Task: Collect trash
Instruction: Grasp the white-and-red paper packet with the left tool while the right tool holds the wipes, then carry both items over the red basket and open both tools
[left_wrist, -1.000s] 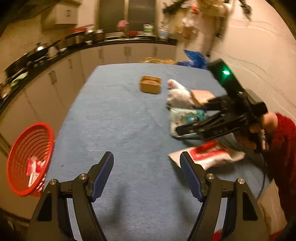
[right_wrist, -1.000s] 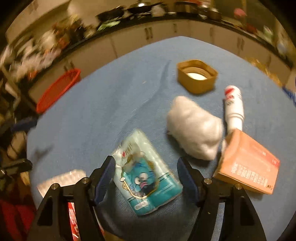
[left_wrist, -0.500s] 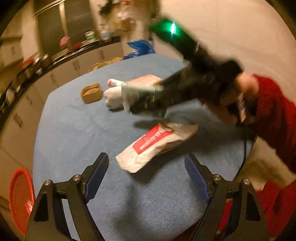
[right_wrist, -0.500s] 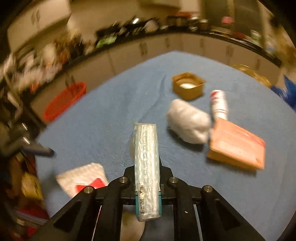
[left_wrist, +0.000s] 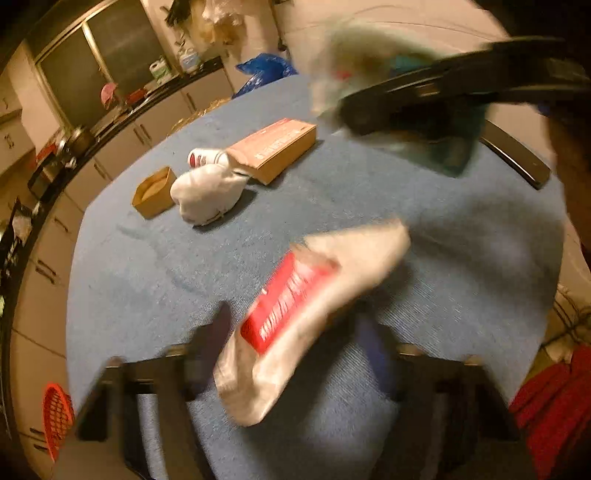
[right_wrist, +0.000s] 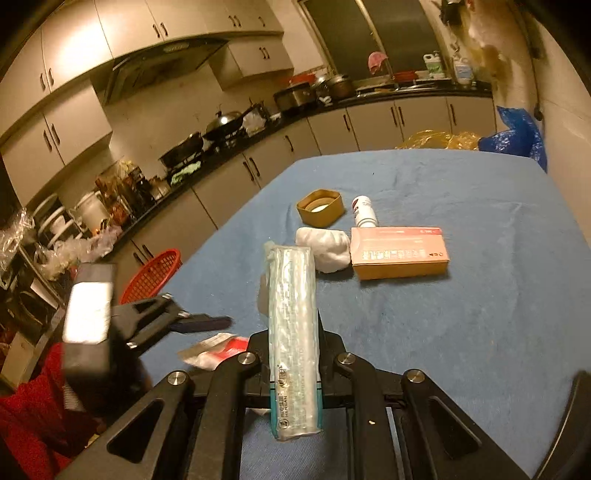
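My right gripper (right_wrist: 293, 354) is shut on a teal tissue pack (right_wrist: 291, 325), held edge-up above the blue table (right_wrist: 461, 325); it shows blurred in the left wrist view (left_wrist: 399, 85). My left gripper (left_wrist: 295, 343) is blurred, its jaws around a white-and-red packet (left_wrist: 306, 306), which also shows in the right wrist view (right_wrist: 216, 350). I cannot tell whether it grips. A red basket (right_wrist: 153, 275) stands beside the table's left edge, also in the left wrist view (left_wrist: 57, 415).
On the table lie a pink-and-tan box (right_wrist: 399, 253), a white crumpled wad (right_wrist: 325, 247), a small white bottle (right_wrist: 364, 212) and a brown open tub (right_wrist: 320, 212). Kitchen counters run behind; a wall lies to the right.
My right gripper closed on the tissue pack and lifted it off the table. My left gripper moved in around the white-and-red packet.
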